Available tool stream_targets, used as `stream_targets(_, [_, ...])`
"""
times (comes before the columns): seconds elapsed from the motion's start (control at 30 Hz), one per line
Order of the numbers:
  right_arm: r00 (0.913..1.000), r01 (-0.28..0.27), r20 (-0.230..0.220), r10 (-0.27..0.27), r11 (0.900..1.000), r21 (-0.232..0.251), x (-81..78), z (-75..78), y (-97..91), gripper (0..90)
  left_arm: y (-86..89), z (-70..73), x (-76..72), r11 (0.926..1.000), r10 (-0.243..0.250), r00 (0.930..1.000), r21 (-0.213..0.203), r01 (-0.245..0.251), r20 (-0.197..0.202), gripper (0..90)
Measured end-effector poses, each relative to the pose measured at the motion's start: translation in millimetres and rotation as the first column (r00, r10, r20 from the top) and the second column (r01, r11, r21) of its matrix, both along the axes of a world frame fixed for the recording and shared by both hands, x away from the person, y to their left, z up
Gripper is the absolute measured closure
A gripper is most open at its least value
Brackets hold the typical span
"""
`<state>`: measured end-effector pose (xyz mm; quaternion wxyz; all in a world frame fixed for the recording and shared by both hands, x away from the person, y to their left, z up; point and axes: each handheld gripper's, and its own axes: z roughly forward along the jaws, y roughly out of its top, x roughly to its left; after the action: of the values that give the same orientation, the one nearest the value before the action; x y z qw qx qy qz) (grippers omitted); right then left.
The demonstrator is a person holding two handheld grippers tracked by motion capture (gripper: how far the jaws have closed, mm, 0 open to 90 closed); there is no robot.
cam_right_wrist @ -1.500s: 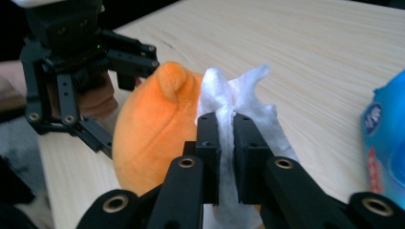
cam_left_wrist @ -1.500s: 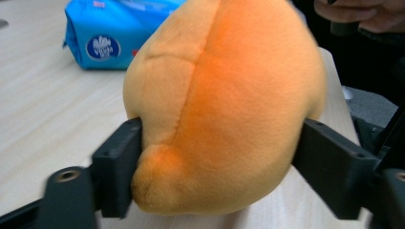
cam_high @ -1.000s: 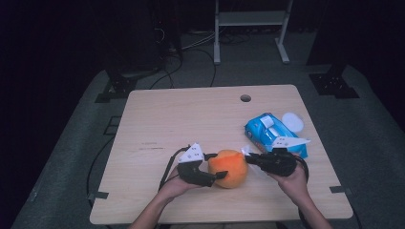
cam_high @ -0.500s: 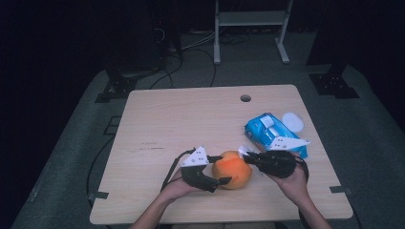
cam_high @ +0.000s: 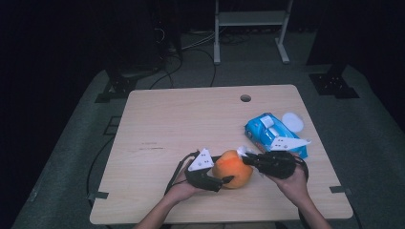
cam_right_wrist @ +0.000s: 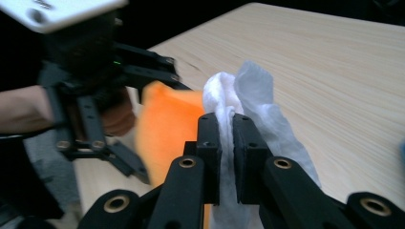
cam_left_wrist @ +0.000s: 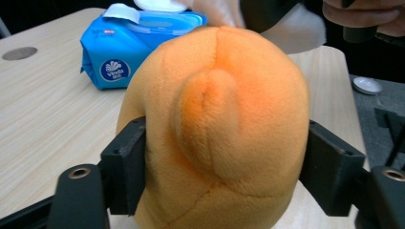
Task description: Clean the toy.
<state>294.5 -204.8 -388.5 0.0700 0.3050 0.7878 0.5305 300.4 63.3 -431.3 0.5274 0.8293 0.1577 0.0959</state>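
Observation:
An orange plush toy [cam_high: 232,168] rests near the table's front edge. My left gripper [cam_high: 220,171] is shut on it. In the left gripper view both black pads press into the sides of the toy [cam_left_wrist: 215,129], and its jaws have just been closing on it. From the right, my right gripper [cam_high: 246,160] is shut on a white wipe [cam_high: 241,150] held against the toy's upper right side. In the right gripper view the wipe [cam_right_wrist: 253,90] bunches between the nearly closed jaws of that gripper [cam_right_wrist: 227,126], with the toy [cam_right_wrist: 167,124] behind it.
A blue pack of wipes [cam_high: 272,136] with its flap open lies just behind the right hand, and a white round lid [cam_high: 292,121] lies beside it. A cable hole [cam_high: 245,98] sits near the far edge of the wooden table [cam_high: 167,119].
The toy and the left gripper have edged slightly to the right, and the left gripper has tilted a little. The right gripper with the wipe has stayed against the toy.

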Motion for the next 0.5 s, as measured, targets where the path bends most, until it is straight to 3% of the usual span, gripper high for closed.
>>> stream_targets(0.07, [0.9986, -0.051, -0.008, 0.052, 0.9984, 0.025, -2.9, 2.7, 7.0, 82.0, -3.7, -0.6, -2.6, 0.9999, -0.006, 0.9999, 0.012, 0.005, 0.012, 28.5])
stream_targets(0.13, [0.9970, -0.076, 0.015, 0.076, 0.9970, -0.012, -7.4, 3.5, 18.9, 81.9, -6.9, -1.5, -5.5, 0.9990, -0.007, 0.9995, 0.044, 0.006, 0.029, 28.8])
stream_targets(0.17, [0.9968, -0.072, 0.033, 0.073, 0.9968, -0.033, -9.1, 3.9, 22.7, 81.9, -6.8, -2.1, -5.6, 0.9992, 0.003, 0.9997, 0.041, -0.004, 0.023, 28.7])
stream_targets(0.3, [0.9975, -0.006, 0.070, 0.012, 0.9965, -0.084, -5.0, 5.1, 15.3, 82.1, -6.7, -4.3, -5.2, 0.9998, 0.000, 0.9999, 0.022, 0.000, 0.014, 25.1])
stream_targets(0.37, [0.9987, 0.023, 0.046, -0.020, 0.9971, -0.072, 0.4, 1.4, 4.2, 82.1, -7.3, -4.9, -6.1, 0.9996, -0.026, 0.9995, 0.006, 0.026, 0.015, 22.3])
stream_targets(0.5, [0.9982, 0.060, 0.012, -0.060, 0.9967, -0.055, 3.3, -4.7, -9.8, 82.2, -11.7, -5.0, -9.9, 0.9989, -0.046, 0.9979, 0.010, 0.046, 0.045, 28.1])
